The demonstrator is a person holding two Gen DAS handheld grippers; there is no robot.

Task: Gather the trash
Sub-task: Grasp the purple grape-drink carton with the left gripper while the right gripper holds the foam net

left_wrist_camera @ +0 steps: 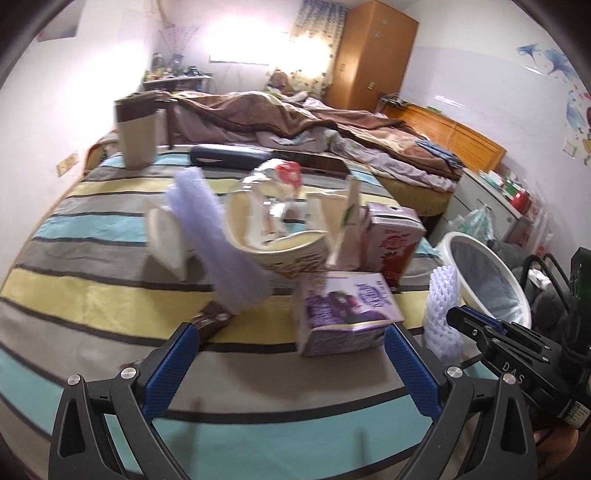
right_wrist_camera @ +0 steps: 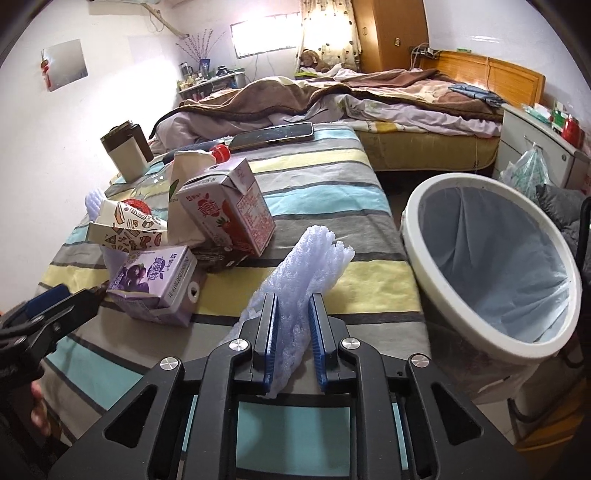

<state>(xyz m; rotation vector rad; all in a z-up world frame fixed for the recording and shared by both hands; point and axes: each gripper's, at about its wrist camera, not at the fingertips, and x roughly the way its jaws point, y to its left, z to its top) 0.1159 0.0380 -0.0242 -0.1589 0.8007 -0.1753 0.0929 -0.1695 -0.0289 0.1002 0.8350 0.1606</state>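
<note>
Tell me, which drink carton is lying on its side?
The purple grape carton, lying flat nearest the left gripper. The red strawberry carton behind it stands, tilted.

A home bedroom: unmade bed (right_wrist_camera: 369, 96), wooden wardrobe (right_wrist_camera: 391, 33).

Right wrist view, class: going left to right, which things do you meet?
Purple grape drink carton → red strawberry drink carton → white foam fruit net clamped in the right gripper → white lined waste bin.
</note>
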